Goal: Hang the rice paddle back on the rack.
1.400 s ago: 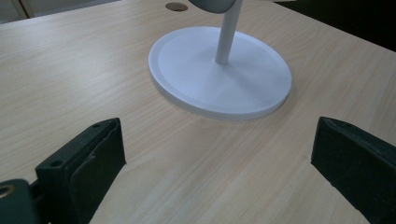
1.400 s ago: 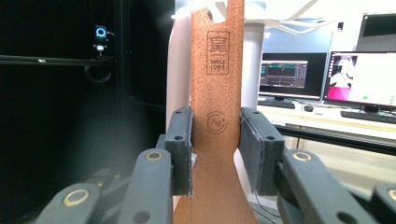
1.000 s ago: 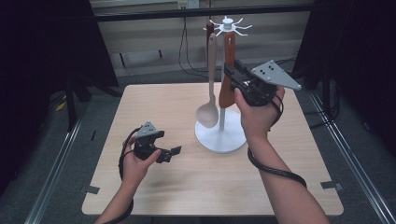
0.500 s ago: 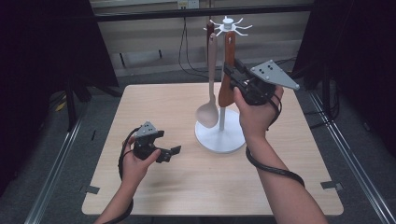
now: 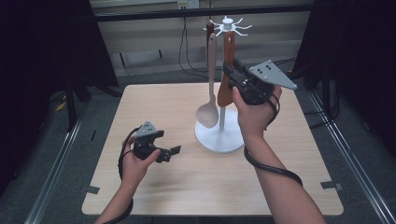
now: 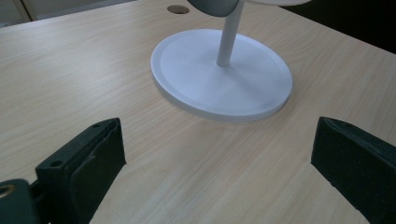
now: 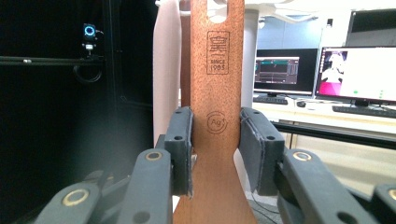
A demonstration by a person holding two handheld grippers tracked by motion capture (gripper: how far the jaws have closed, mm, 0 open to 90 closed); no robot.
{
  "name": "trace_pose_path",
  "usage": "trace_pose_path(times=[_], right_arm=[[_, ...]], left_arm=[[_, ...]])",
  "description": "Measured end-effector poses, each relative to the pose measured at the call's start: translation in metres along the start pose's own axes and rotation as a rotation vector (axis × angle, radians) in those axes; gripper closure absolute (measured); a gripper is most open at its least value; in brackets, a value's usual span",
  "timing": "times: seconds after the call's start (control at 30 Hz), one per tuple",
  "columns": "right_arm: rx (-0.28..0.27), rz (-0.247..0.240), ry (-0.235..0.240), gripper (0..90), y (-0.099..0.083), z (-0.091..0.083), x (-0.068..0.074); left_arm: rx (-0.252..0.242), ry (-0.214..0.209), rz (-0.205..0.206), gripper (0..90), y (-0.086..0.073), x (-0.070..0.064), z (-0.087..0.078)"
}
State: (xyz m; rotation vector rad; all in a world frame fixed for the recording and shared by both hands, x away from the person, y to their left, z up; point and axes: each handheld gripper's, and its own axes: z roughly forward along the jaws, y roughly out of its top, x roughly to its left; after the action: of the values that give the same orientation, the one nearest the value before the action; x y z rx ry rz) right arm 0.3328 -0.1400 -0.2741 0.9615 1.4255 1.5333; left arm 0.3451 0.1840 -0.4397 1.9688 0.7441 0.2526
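High view: a light wooden table (image 5: 154, 107) holds a white utensil stand (image 5: 219, 135) right of centre, with a pale spoon (image 5: 209, 109) and a brown wooden spatula (image 5: 227, 70) hanging from its top. The right hand (image 5: 254, 109) is raised at 1 o'clock; the right gripper (image 5: 229, 70) clamps the spatula. The left hand (image 5: 135, 161) rests low at 8 o'clock, with the left gripper (image 5: 170, 151) pointing toward the stand.

Left gripper view: jaws spread wide and empty; the stand's round base (image 6: 222, 74) lies ahead at 12 o'clock.

Right gripper view: both pads press the spatula handle (image 7: 215, 93), stamped "SINCE 1983" and "Ag+"; lit monitors (image 7: 359, 70) glow at 3 o'clock.
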Motion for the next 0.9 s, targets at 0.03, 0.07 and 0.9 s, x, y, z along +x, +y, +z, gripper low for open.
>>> trace_pose_path(times=[0.03, 0.07, 0.9], right_arm=[[0.000, 0.001, -0.004, 65.8, -0.0003, 0.0004, -0.0001], [0.000, 0.001, -0.004, 65.8, -0.0003, 0.0004, -0.0001], [-0.002, 0.001, -0.016, 65.6, -0.0046, 0.0053, 0.0000]], left_arm=[[0.000, 0.000, 0.000, 2.7, 0.0000, 0.0000, 0.0000], [-0.001, 0.000, 0.000, 2.7, 0.0000, -0.0001, 0.0000], [0.000, 0.000, 0.004, 2.7, 0.0003, 0.0003, -0.0008]])
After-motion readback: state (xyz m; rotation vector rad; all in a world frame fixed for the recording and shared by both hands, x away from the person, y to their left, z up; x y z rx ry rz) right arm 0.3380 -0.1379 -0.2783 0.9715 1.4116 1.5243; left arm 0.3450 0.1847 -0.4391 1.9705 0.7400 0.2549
